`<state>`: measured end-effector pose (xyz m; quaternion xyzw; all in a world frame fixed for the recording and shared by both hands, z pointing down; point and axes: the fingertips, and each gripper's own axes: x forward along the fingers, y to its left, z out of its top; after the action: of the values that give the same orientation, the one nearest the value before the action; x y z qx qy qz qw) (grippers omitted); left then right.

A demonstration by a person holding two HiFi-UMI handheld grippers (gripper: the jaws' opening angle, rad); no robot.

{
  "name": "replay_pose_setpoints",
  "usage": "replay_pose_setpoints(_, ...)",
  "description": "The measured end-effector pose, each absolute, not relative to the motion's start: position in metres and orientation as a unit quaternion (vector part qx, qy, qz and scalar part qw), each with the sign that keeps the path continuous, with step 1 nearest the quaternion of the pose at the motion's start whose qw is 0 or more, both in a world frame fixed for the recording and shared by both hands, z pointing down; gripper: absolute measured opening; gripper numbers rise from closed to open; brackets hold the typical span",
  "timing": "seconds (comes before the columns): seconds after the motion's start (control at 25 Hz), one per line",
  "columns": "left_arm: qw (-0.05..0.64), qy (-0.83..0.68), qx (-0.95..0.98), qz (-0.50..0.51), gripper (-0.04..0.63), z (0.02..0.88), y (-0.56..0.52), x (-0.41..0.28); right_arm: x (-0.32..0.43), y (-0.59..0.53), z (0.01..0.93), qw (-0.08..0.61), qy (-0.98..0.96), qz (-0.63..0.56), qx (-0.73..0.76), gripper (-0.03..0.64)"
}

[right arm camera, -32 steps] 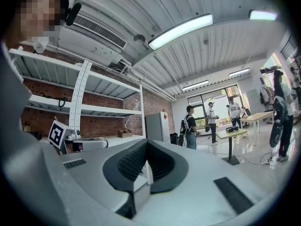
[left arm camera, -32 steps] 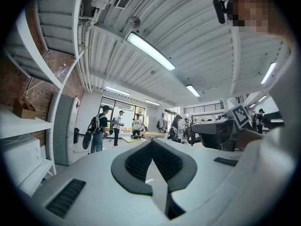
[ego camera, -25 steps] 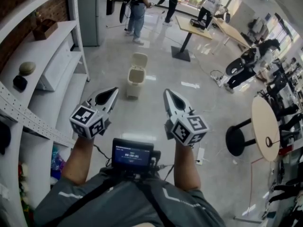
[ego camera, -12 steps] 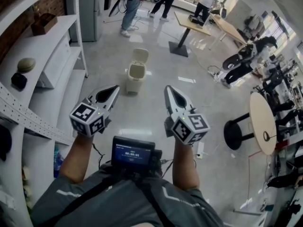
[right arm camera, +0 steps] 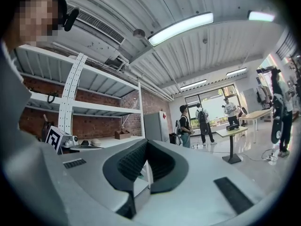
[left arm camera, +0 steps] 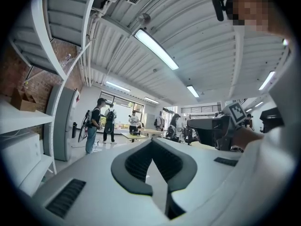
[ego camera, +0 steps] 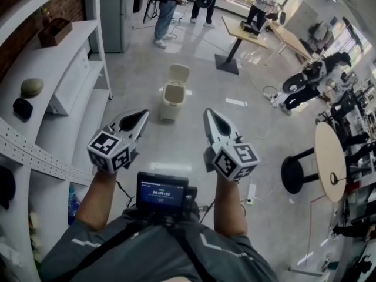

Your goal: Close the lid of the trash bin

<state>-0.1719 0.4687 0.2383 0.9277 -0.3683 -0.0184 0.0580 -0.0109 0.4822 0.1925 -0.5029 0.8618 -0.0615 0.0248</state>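
A small beige trash bin (ego camera: 173,101) stands on the grey floor a few steps ahead, and its lid (ego camera: 179,73) is tipped up and back, open. Both grippers are held out at waist height, well short of the bin and pointing toward it. My left gripper (ego camera: 143,114) is shut with nothing in it, left of the bin's line. My right gripper (ego camera: 208,114) is likewise shut and empty, to the right. The left gripper view shows my left gripper (left arm camera: 151,142) with its jaws together. My right gripper (right arm camera: 146,143) looks the same in its own view. Neither gripper view shows the bin.
White shelving (ego camera: 64,93) with small objects runs along the left. A grey cabinet (ego camera: 114,16) stands at the back left. Beyond the bin are a pedestal table (ego camera: 238,31) and several people (ego camera: 166,4). A round table (ego camera: 330,160) and a black stool (ego camera: 296,172) stand at the right.
The head view has shifted a little, so the bin sits slightly further right. Both grippers keep the same pose, shut. The people at the back have moved about.
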Motion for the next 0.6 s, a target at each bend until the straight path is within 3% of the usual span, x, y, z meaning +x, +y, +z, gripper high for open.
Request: replay_pose_setpoints(0.6,0.043,-0.416,0.908,-0.003,-0.005,0.224,0.358,-0.126,0.036,0.358,0.187,0.046,0.889,-0.063,-0.451,0.011)
